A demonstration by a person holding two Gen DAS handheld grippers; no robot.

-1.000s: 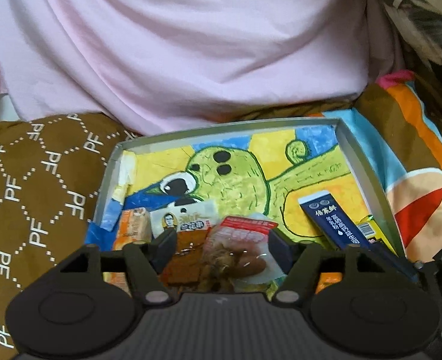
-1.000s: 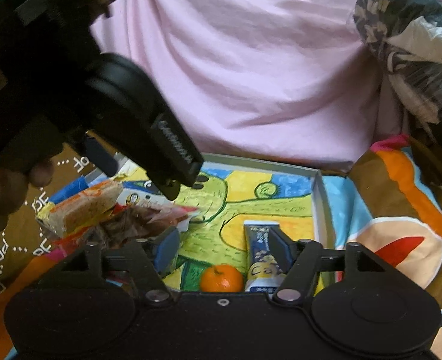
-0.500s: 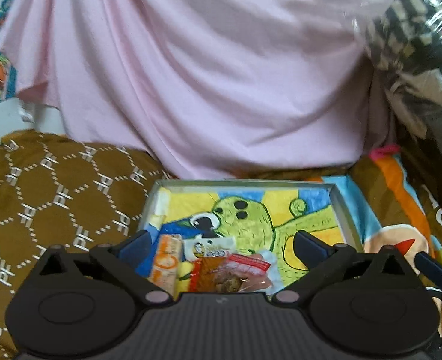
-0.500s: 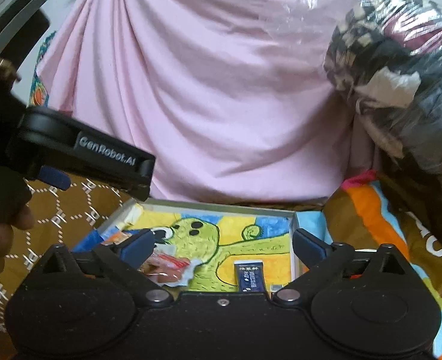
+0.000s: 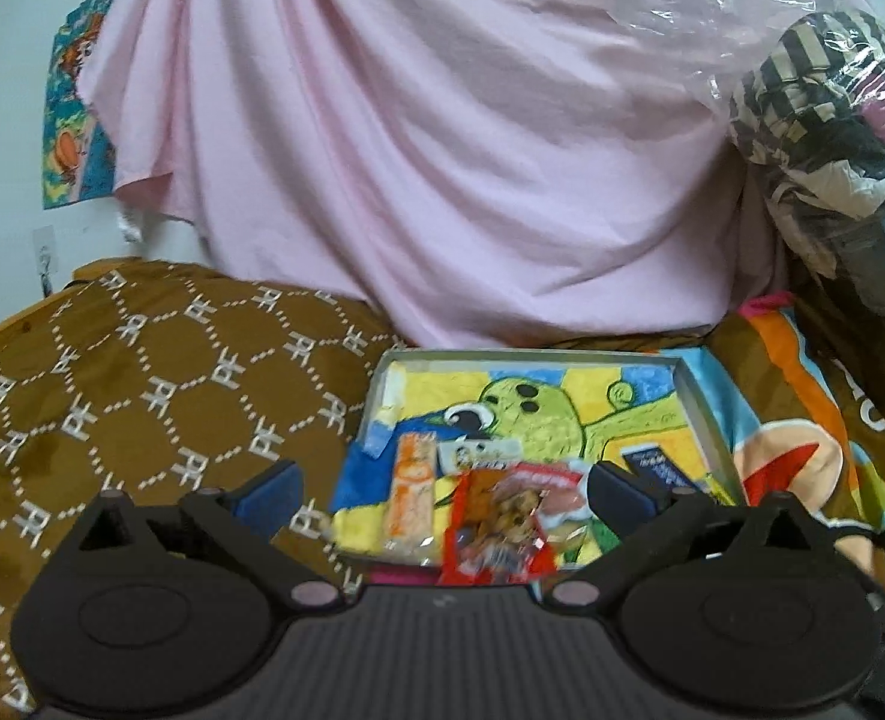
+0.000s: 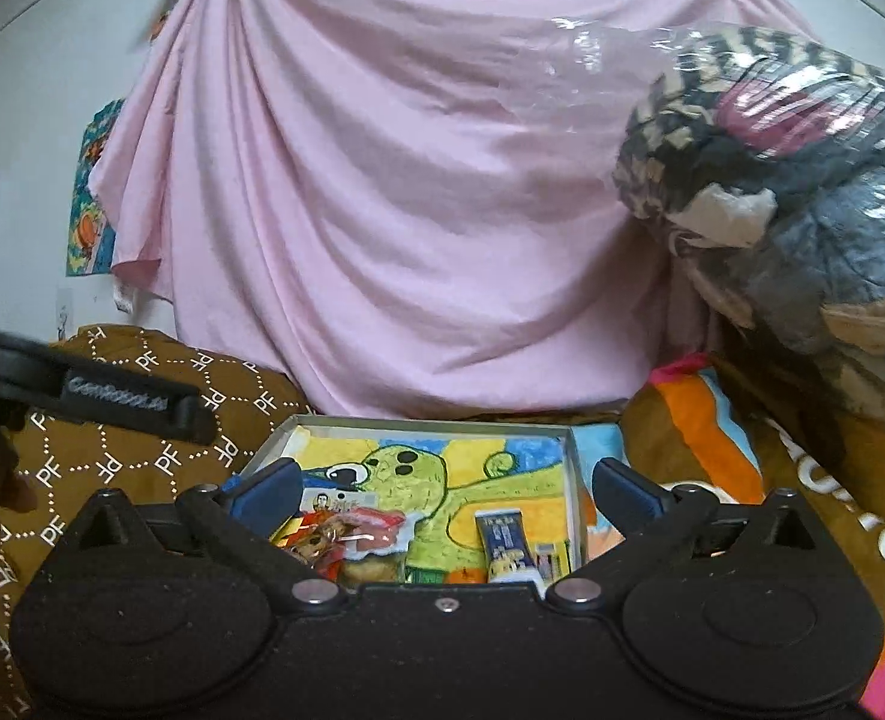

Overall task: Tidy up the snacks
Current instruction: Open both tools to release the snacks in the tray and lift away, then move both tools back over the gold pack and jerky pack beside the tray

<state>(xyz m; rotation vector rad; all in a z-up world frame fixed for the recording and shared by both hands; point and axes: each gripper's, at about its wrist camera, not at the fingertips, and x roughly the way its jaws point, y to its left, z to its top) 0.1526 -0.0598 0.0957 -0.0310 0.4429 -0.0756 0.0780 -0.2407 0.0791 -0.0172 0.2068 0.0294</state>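
A shallow grey box [image 5: 697, 399] [image 6: 574, 480] with a green cartoon picture inside lies on the bed. In it lie an orange snack bar [image 5: 412, 498], a white packet [image 5: 481, 451], a red snack bag [image 5: 502, 525] [image 6: 346, 534] and a dark blue packet [image 5: 652, 462] [image 6: 505, 546]. My left gripper [image 5: 442, 495] is open and empty, raised in front of the box. My right gripper [image 6: 442, 495] is open and empty, also held back from the box. The left gripper's body [image 6: 100, 399] shows at the left of the right wrist view.
A brown patterned blanket [image 5: 142, 390] covers the bed on the left. A colourful cartoon blanket [image 5: 802, 420] lies to the right. A pink sheet [image 5: 442, 150] hangs behind. A plastic-wrapped bundle of clothes [image 6: 802, 192] sits at the upper right.
My left gripper let go of the red snack bag, opened wide and pulled back and up. My right gripper also opened wider and drew back from the box.
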